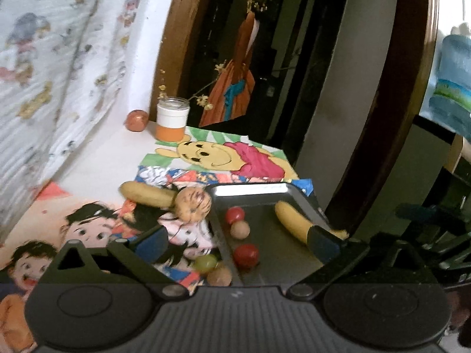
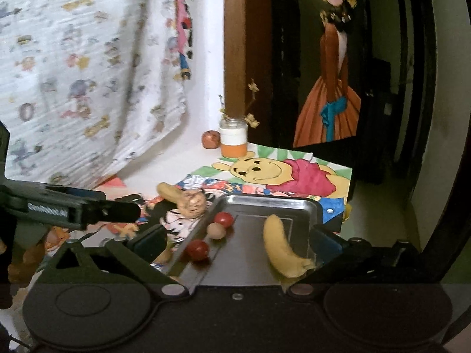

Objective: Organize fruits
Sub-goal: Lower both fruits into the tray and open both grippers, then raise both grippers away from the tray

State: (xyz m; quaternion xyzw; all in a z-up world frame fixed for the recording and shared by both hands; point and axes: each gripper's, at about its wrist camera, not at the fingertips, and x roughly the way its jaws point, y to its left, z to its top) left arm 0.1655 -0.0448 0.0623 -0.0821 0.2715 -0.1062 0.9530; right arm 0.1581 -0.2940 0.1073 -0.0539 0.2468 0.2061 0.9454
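A metal tray lies on the cartoon-print table and holds a banana, two red round fruits and a small tan fruit. Outside it on the left lie a second banana, a brownish apple, a green grape and a tan fruit. My left gripper is open and empty over the tray's left edge. My right gripper is open and empty above the tray. The left gripper's finger shows in the right wrist view.
A white-and-orange jar with dried sprigs and a reddish round fruit stand at the table's back. A patterned cloth hangs at the left. The table ends just right of the tray, by a dark doorway.
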